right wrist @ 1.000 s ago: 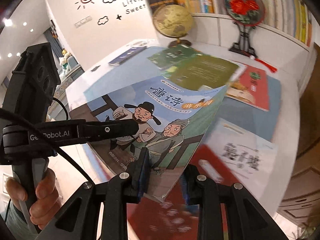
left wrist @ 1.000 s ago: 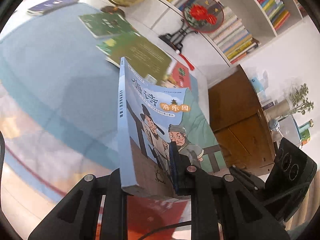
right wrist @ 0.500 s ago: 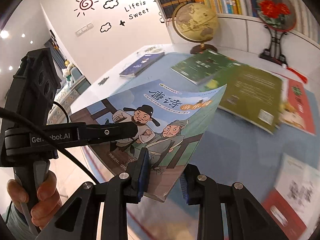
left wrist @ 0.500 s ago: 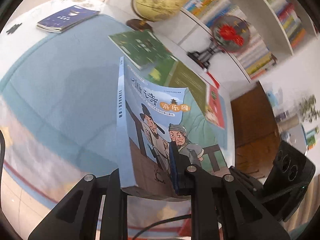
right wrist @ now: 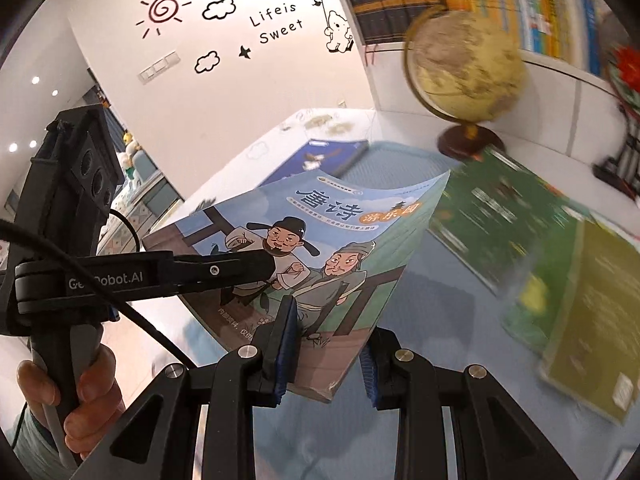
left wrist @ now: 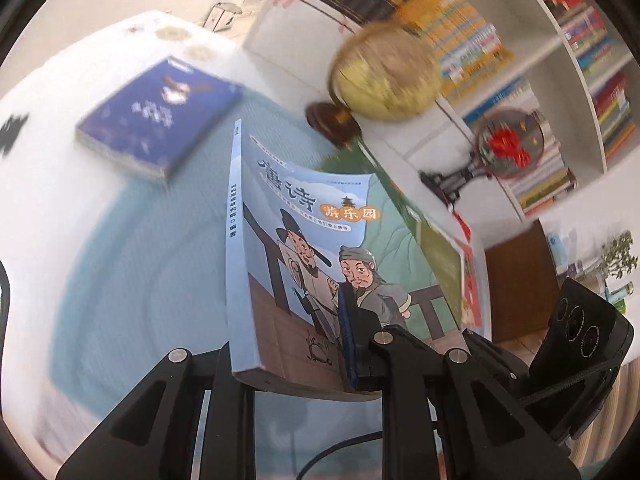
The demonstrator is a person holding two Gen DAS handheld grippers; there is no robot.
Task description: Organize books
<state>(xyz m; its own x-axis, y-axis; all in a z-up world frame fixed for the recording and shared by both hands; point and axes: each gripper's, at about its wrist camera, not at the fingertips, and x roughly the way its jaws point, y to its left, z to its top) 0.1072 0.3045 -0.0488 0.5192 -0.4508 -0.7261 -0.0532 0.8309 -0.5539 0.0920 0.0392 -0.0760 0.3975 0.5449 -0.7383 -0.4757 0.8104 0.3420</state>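
Gripping a Floppy Paperback Off the Table

Left gripper (left wrist: 288, 364) is clamped on the light-blue book (left wrist: 304, 256) near its spine; right gripper (right wrist: 326, 346) pinches the bottom edge. Raised above the blue mat (right wrist: 432, 280), it looks light and bendy. Dark-blue book (left wrist: 160, 116) lies toward ten o'clock.

Illustrated book (right wrist: 320, 248) above mat (right wrist: 436, 288), navy book (right wrist: 320, 158) behind, globe (right wrist: 464, 64) beyond.

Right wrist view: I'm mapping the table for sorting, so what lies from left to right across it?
Left hand-held gripper → light blue cartoon book → dark green book → olive-green book.
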